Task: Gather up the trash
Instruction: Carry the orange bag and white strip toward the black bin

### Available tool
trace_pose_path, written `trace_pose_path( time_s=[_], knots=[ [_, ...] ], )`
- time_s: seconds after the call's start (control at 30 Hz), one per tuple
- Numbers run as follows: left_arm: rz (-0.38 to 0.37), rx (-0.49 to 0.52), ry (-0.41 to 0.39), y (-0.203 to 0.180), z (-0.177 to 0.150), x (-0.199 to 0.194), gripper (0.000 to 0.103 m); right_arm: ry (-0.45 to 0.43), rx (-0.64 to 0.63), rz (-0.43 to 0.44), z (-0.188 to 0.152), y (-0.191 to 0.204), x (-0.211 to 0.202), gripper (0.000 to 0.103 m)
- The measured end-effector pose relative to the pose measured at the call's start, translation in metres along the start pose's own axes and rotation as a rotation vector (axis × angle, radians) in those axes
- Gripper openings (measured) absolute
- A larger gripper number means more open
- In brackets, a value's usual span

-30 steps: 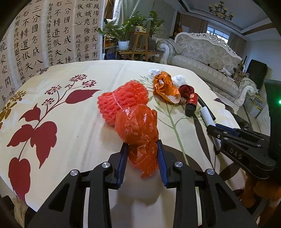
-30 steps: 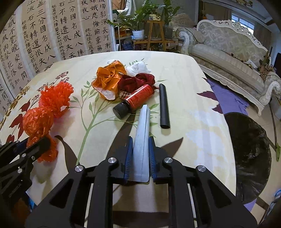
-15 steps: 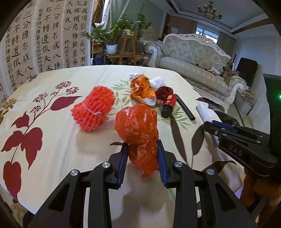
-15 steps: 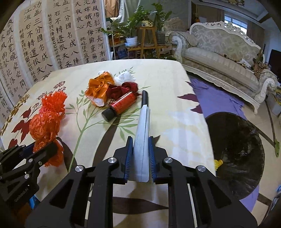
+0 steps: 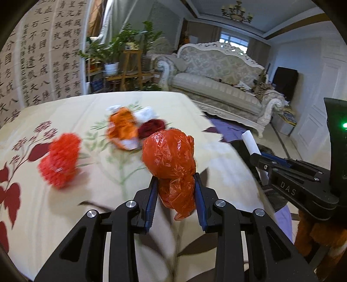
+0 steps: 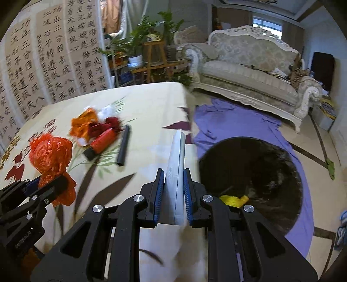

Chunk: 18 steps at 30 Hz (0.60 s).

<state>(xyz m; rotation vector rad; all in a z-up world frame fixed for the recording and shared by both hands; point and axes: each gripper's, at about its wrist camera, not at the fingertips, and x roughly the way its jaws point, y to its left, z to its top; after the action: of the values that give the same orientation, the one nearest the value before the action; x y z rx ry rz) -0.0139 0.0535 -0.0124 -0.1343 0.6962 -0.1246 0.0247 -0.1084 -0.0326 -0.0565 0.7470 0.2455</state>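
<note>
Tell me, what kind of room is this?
Most likely a home living room. There is a big carved sofa, potted plants on a wooden stand, a chandelier overhead, and a table with a flowered tablecloth holding bits of trash.

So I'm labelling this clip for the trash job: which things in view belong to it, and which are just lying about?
Part of the job:
- orange plastic bag, in the left gripper
- flat grey tube, in the right gripper
- black bin bag
- red net, wrapper pile, red bottle, black tube

Just there:
- sofa
- plants
- purple cloth
</note>
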Motion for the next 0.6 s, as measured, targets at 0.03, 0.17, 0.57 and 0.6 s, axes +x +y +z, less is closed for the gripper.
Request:
trace_pose_path(
  time_s=[0.03, 0.17, 0.57, 0.6],
  knots=[
    [-0.006, 0.007, -0.002, -0.005, 0.002, 0.002, 0.033, -0.003, 0.007, -0.012, 0.001, -0.007, 0.0, 0.018],
    [-0.039, 0.049, -0.004, -0.03, 0.009, 0.014, 0.033, -0.012, 0.037, -0.053, 0.001, -0.028, -0.003, 0.018],
    [-0.1, 0.154, 0.004, -0.09, 0.026, 0.05, 0.033, -0.02, 0.118, -0.112, 0.0, -0.086, 0.009, 0.018],
    [-0.102, 0.159, 0.005, -0.094, 0.027, 0.053, 0.033, -0.02, 0.122, -0.114, -0.001, -0.09, 0.01, 0.018]
  ],
)
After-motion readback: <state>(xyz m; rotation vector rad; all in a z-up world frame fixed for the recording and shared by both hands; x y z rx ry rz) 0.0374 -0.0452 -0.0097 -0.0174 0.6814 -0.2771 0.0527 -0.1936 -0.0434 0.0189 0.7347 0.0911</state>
